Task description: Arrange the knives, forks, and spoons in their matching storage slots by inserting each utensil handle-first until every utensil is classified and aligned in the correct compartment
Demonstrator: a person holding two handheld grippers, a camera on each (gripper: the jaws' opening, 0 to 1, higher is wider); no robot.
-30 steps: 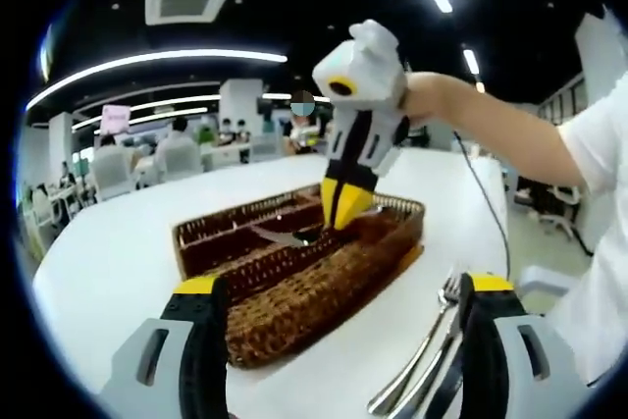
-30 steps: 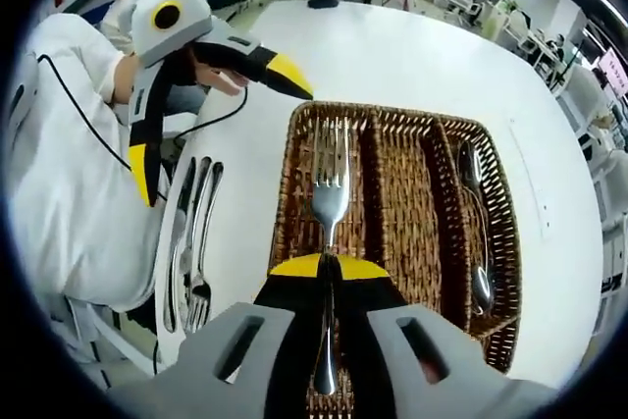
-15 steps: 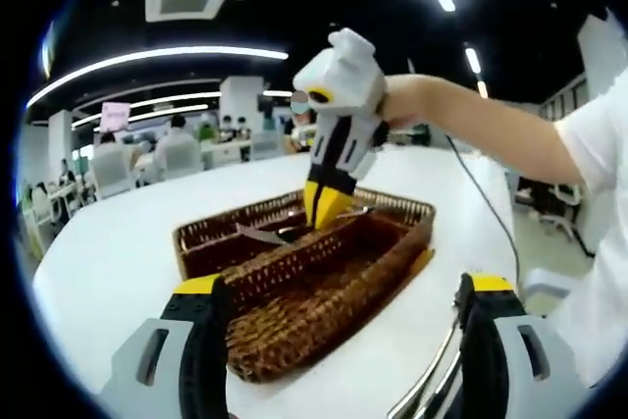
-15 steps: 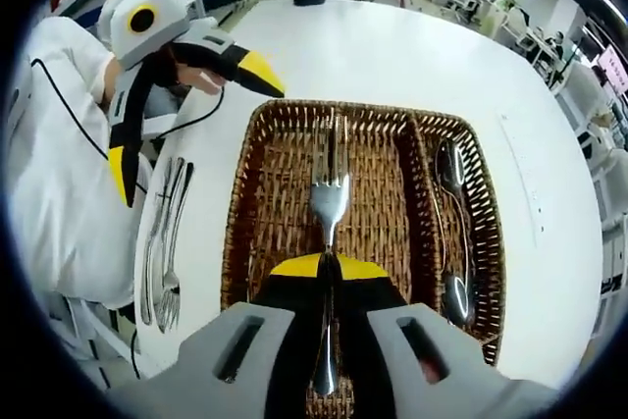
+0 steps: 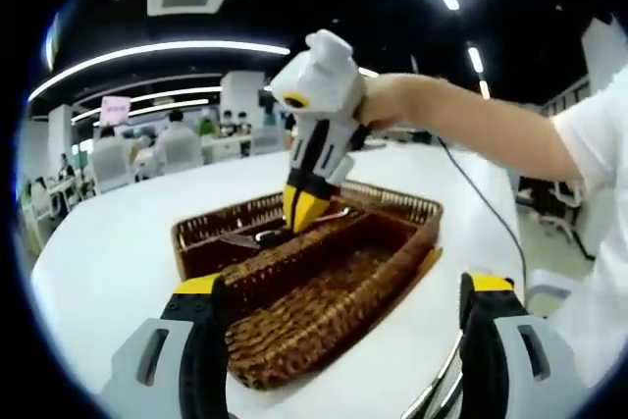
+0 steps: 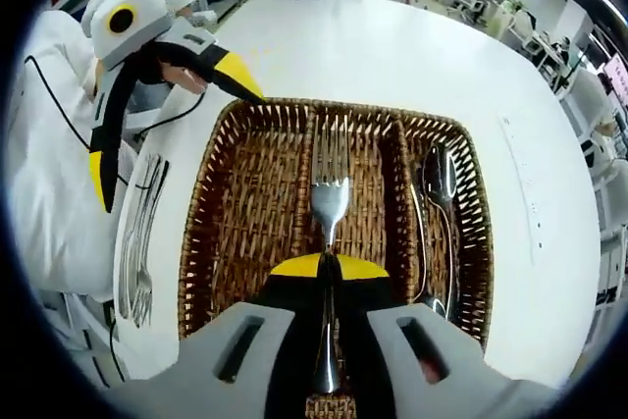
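Your right tongs clenched on fork, tines forward over tray's middle slot. Spoons in slot right of them. Your left tongs released, wide apart, near tray on bench.

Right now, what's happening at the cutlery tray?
A person works two handheld grippers over a wicker tray on a white table. The right gripper is shut on a fork, held over the tray's middle compartment. Spoons lie in one side slot. The left gripper is open and holds nothing; more cutlery waits on the table.
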